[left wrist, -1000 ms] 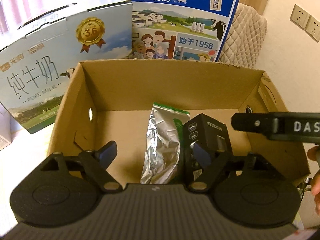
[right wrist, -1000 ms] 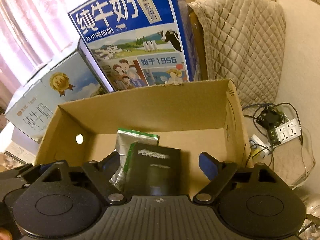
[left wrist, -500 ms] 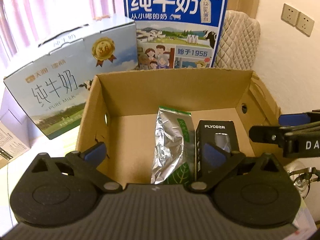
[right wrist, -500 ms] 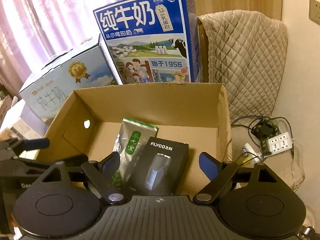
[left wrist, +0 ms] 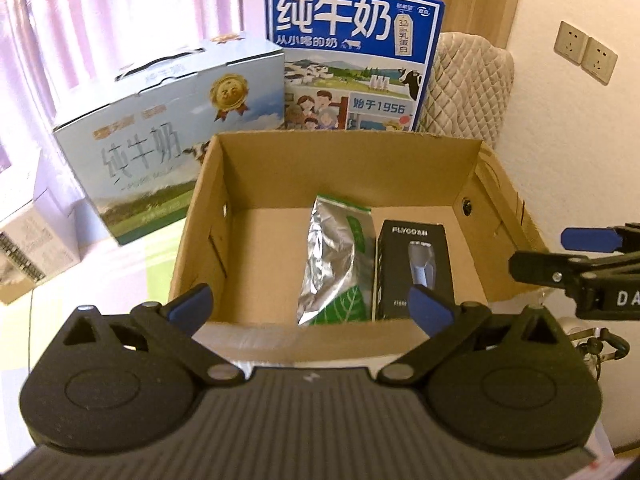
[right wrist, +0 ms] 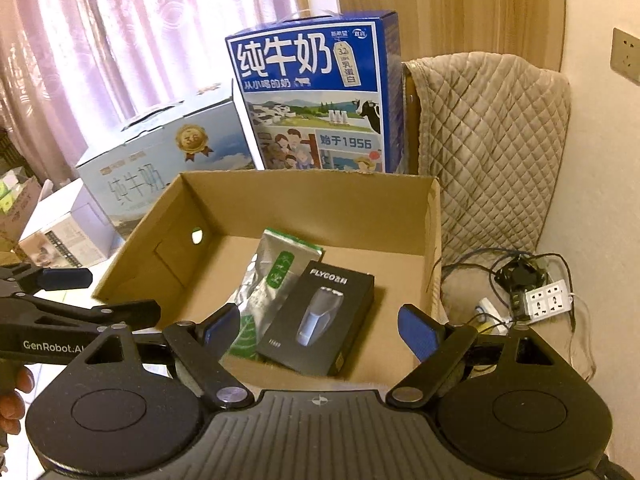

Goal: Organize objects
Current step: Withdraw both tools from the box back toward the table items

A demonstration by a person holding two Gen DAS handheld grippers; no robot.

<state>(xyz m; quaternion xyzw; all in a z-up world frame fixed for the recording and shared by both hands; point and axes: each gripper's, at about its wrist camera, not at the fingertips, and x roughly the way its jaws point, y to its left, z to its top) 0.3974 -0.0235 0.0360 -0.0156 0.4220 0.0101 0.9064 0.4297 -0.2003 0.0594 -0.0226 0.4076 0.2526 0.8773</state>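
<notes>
Behind, against the curtain: pale milk carton (left wrist: 168, 136), blue milk carton (right wrist: 320, 96). Just in front, cardboard box (left wrist: 208, 216), open-topped, left half of floor bare. Inside, side by side: black shaver box (right wrist: 320, 320) lying flat, foil pouch (left wrist: 336, 268) on its left. Above near rim, left gripper (left wrist: 308, 308) and right gripper (right wrist: 320, 320), fingers spread wide, nothing held.

Right gripper (right wrist: 316, 320) spread wide and empty above the cardboard box's (right wrist: 304, 200) near edge; inside lie a foil pouch (right wrist: 272, 280) left, touching a black shaver box (right wrist: 320, 316) right; left gripper (right wrist: 80, 304) near-left.
</notes>
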